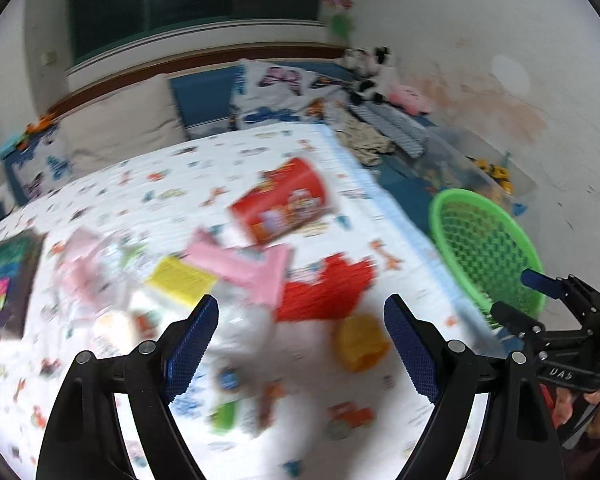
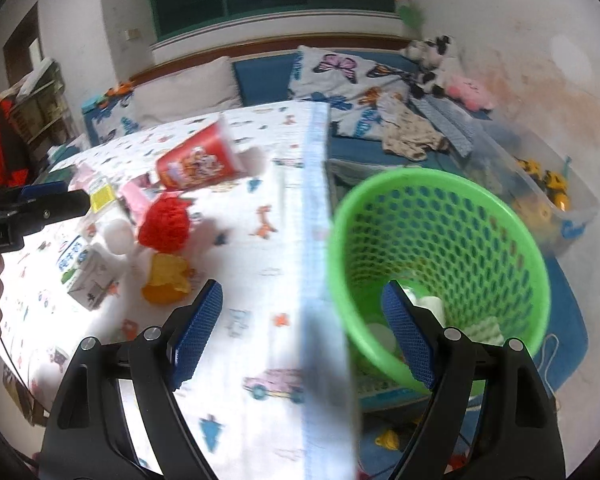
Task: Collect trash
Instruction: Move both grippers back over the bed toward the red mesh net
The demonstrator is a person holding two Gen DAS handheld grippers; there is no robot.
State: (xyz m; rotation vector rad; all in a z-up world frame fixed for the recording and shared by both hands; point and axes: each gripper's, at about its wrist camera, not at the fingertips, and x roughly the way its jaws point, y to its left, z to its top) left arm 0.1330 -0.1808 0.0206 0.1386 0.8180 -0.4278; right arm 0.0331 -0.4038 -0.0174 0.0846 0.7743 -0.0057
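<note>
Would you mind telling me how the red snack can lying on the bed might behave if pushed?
The red can lies on its side, so it would probably roll. It looks like light cardboard, likely easy to dent. The soft blanket may slow it.

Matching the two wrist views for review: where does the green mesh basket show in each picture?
Left wrist: green mesh basket at the right edge, beyond the bed's side, its opening facing the camera.
Right wrist: the basket fills the lower right, its rim beside the bedsheet's blue border, with pale trash inside.
Shared landmark: the red snack cup lying on its side on the patterned sheet.
</note>
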